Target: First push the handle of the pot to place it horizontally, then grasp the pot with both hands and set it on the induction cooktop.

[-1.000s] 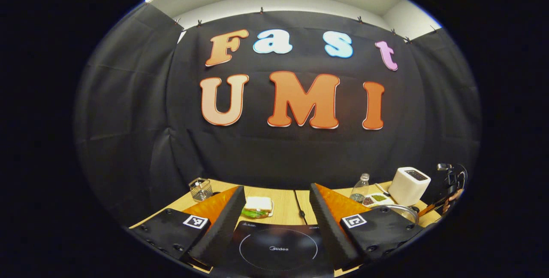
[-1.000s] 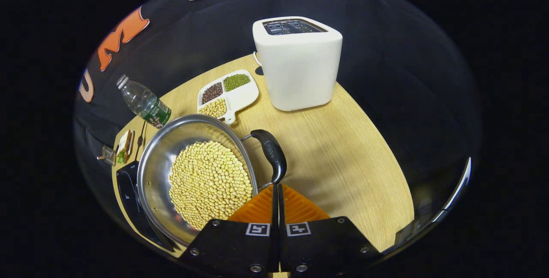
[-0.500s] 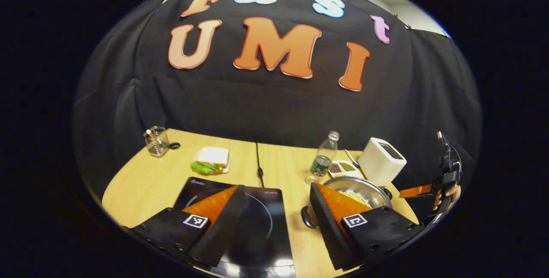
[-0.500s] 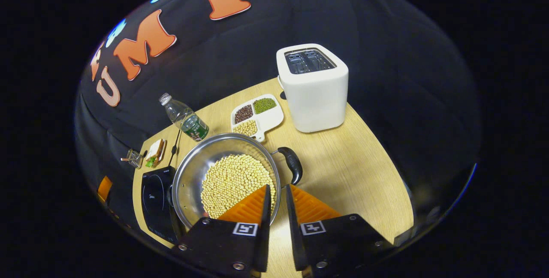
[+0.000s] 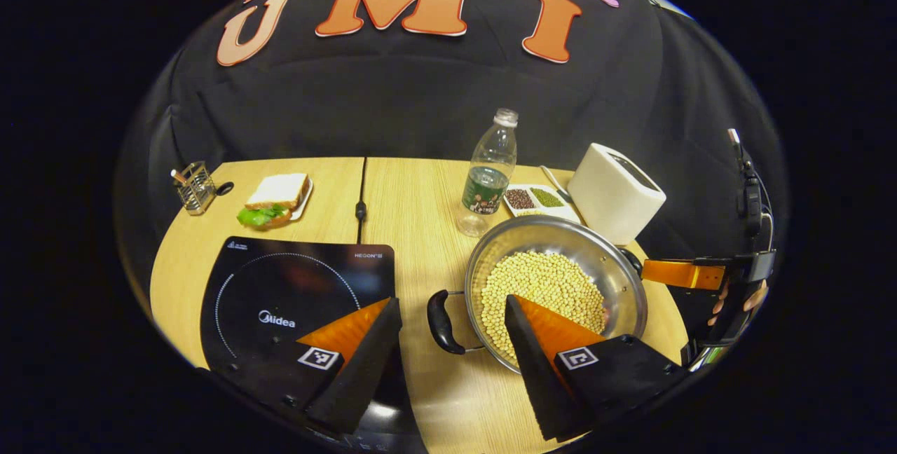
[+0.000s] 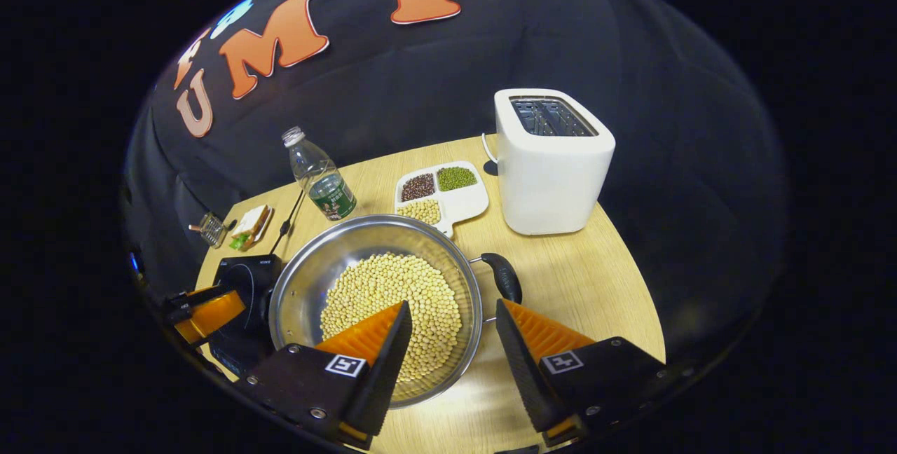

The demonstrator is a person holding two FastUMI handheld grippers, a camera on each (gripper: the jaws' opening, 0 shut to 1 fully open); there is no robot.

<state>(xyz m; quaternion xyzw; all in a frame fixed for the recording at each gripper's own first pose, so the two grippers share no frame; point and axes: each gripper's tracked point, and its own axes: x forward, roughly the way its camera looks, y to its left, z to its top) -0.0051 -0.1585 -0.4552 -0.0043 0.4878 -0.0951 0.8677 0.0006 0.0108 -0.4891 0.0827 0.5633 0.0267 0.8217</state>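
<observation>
Well, the pot [image 6: 375, 300] was a shiny metal one, filled partway with small yellow beans [image 6: 392, 310], so it was probably quite heavy and could spill if it tipped. Its sides looked smooth and slippery, so the best places to hold it seemed to be its two dark handles, one on each side. In the left gripper view, the near handle [image 5: 440, 321] stuck out from the side of the pot that faced the induction cooktop [image 5: 294, 296]. In the right gripper view, the other handle [image 6: 506, 277] stuck out on the side toward the toaster [image 6: 553, 160]. The pot sat on the counter [image 6: 581, 286], just beside the cooktop and not on it yet. The left gripper [image 5: 448, 352] was spread wide with nothing in it, and the near handle lay between its two fingers but a little farther off, not touching them. The right gripper [image 6: 452, 342] was also spread wide and held nothing. One of its fingers hung over the beans and the other was just below the far handle, with the rim of the pot between them. Behind the pot stood a water bottle [image 5: 487, 174] and a white tray of seeds [image 6: 441, 191]. Farther away, past the cooktop, lay a sandwich [image 5: 277, 195] and a little wire holder [image 5: 195, 188].
</observation>
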